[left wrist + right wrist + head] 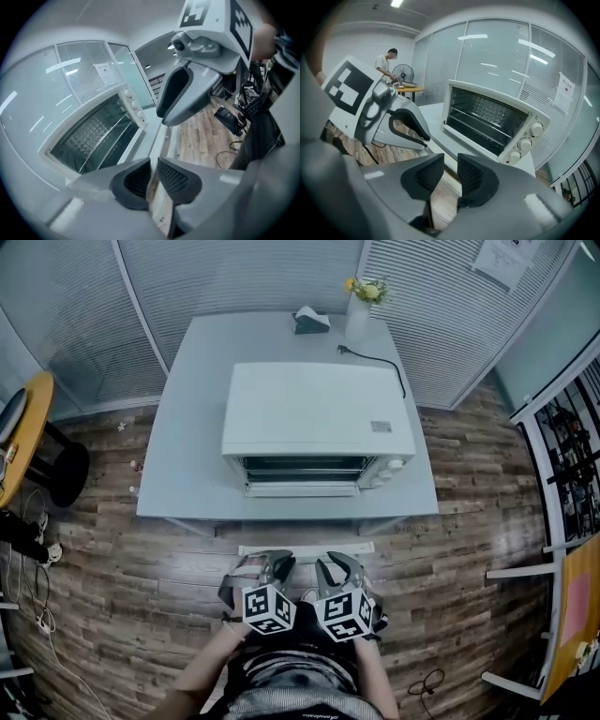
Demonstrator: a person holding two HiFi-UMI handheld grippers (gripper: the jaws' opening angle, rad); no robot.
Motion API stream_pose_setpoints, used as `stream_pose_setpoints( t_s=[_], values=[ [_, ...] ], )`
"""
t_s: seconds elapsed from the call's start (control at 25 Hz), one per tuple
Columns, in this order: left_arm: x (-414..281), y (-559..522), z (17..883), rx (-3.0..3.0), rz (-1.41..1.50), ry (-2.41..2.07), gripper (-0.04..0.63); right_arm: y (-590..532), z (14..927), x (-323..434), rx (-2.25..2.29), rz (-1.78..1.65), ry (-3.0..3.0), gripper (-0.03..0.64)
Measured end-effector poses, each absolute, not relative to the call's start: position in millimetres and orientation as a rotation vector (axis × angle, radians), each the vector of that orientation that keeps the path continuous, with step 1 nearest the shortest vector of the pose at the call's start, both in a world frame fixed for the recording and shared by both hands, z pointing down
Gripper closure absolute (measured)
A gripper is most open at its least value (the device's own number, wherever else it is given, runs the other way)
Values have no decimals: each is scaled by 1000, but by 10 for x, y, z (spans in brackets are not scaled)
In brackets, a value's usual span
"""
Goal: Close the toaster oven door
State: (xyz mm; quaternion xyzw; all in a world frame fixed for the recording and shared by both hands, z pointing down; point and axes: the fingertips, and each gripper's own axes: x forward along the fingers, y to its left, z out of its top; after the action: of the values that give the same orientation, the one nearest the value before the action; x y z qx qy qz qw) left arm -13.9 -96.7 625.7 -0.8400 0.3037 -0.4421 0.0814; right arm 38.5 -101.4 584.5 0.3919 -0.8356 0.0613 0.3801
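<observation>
On light grey table [186, 427], centre: white toaster oven [319, 413], front facing the person. Door [302, 489] is down, lying open at the front edge; dark cavity and wire rack exposed. Three knobs [525, 143] stacked on the oven's right side. Black power cord [377, 360] trails off the back right corner. Behind the oven: vase [357, 321] with yellow flowers and a small dark box [309, 322].

Both tongs are held low over the wood floor [141, 596], well short of the table edge, side by side and close together, marker cubes up.

Left gripper [265, 563]: released. Its own view shows ribbed pads a narrow slit apart, nothing between, only floor and table edge seen through the gap. It points at the oven's open front from the left.

Right gripper [339, 568]: released too, with pads apart, a somewhat wider gap than the left, nothing in it. It faces the open cavity and knobs; the left gripper is visible beside it.

Neither gripper touches the door or oven.

Background, right gripper view: a person [386, 63] stands at a round yellow table [410, 87] beside a fan [403, 74]. Walls are glass with blinds.
</observation>
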Motion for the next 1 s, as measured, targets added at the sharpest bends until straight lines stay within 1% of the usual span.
stream_pose_setpoints(
  t_s=[0.36,0.84,0.92,1.0],
  values=[
    [-168,-1132,5982,-2516,-1251,973,538,-1225,5883,348,932,-12,-2018,523],
    [-231,-1315,5670,-2514,-1138,1074,531,-1448,5616,318,972,-21,-2097,517],
    [-237,-1319,5614,-2557,-1112,1079,505,-1504,5560,318,980,-24,-2111,517],
    [-240,-1308,5578,-2603,-1088,1079,495,-1563,5506,318,991,-29,-2123,515]
  ],
)
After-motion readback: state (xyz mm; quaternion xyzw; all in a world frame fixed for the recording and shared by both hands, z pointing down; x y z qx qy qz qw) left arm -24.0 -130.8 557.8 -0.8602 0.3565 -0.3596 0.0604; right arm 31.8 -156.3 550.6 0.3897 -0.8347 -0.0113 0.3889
